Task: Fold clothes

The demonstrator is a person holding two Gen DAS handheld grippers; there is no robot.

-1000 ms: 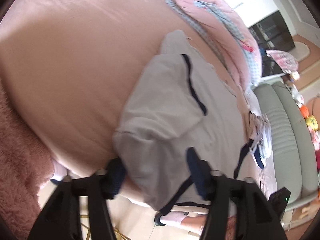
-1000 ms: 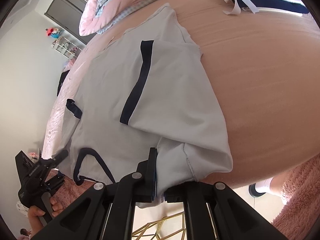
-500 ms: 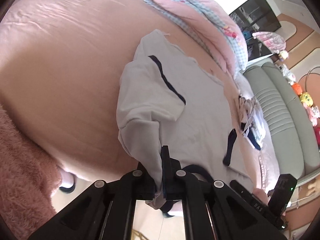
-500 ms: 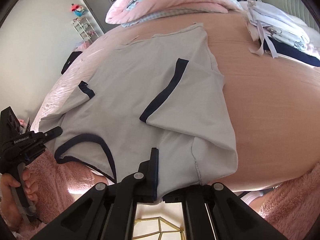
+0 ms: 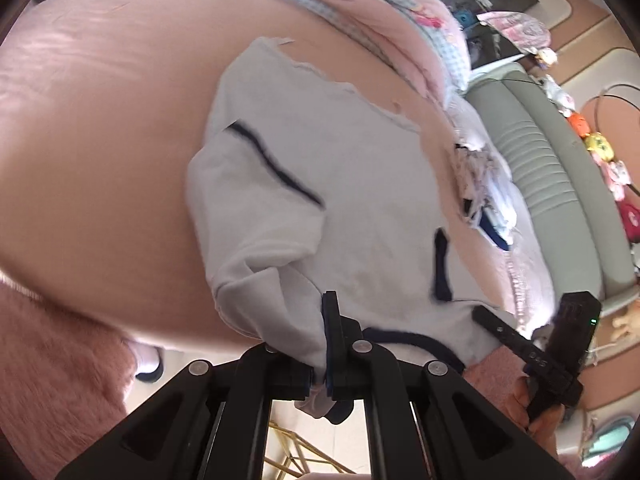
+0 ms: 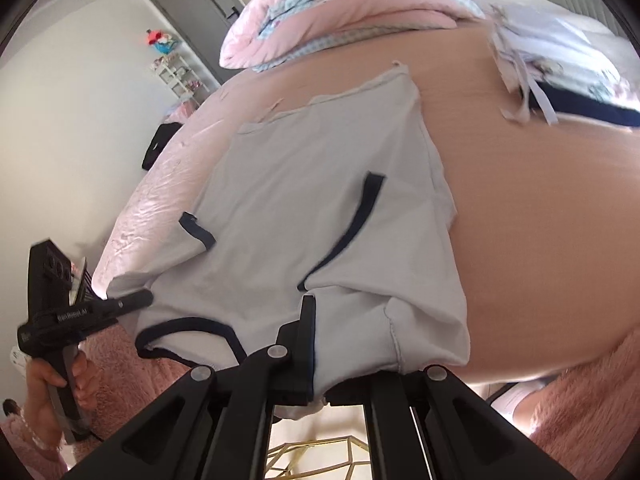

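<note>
A pale grey T-shirt (image 5: 360,208) (image 6: 304,208) with navy trim lies spread on the pink-tan bed sheet (image 5: 100,140) (image 6: 540,220), both sleeves folded inward. My left gripper (image 5: 320,360) is shut on the shirt's near edge beside the navy neckline, and cloth bunches over one finger. My right gripper (image 6: 316,344) is shut on the near edge at the other side of the neckline. Each view shows the other gripper: the right one (image 5: 484,316) and the left one (image 6: 140,300) both reach to the shirt's raised near edge, each held by a hand (image 6: 60,376).
A pink and blue checked quilt (image 5: 360,12) (image 6: 340,12) is heaped at the bed's far end. A stack of folded clothes (image 5: 480,192) (image 6: 560,64) lies beside the shirt. A grey-green sofa (image 5: 560,184) stands beyond. A fluffy pink rug (image 5: 52,360) and a gold wire frame (image 6: 320,456) lie below.
The left jaws, open a second ago, have shut on the shirt's near edge. Both grippers have risen, and the near edge has lifted off the bed with them.
</note>
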